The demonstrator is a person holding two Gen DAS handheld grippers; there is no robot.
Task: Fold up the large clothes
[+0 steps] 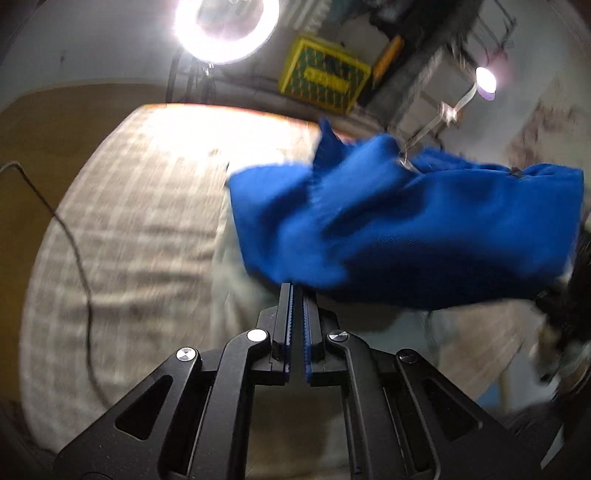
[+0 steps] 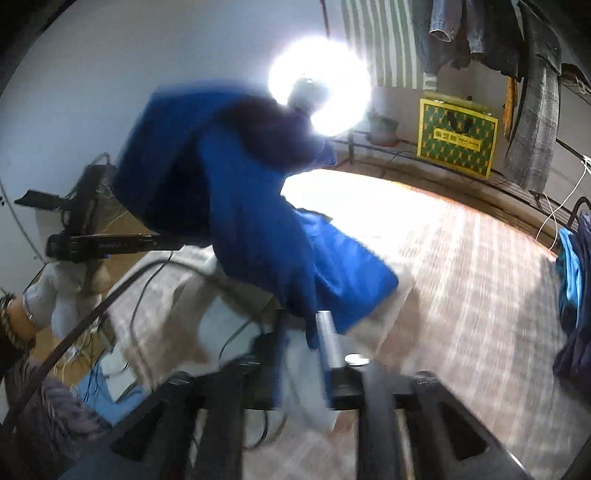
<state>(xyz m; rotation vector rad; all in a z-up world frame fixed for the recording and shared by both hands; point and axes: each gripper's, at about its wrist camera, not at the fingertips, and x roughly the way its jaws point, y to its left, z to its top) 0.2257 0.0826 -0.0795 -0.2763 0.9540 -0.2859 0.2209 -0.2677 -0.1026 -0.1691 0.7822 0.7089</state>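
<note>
A large blue garment hangs in the air above a bed with a checked cover. My left gripper is shut on the garment's lower edge, which leaves the fingertips and spreads to the right. In the right wrist view the same blue garment hangs bunched from the upper left down to my right gripper, which is blurred by motion and appears shut on the cloth. The other hand-held gripper shows at the left, behind the cloth.
A bright ring light stands beyond the bed and also shows in the right wrist view. A yellow-green box sits on a rack. Clothes hang at the right. A cable lies on the bed cover.
</note>
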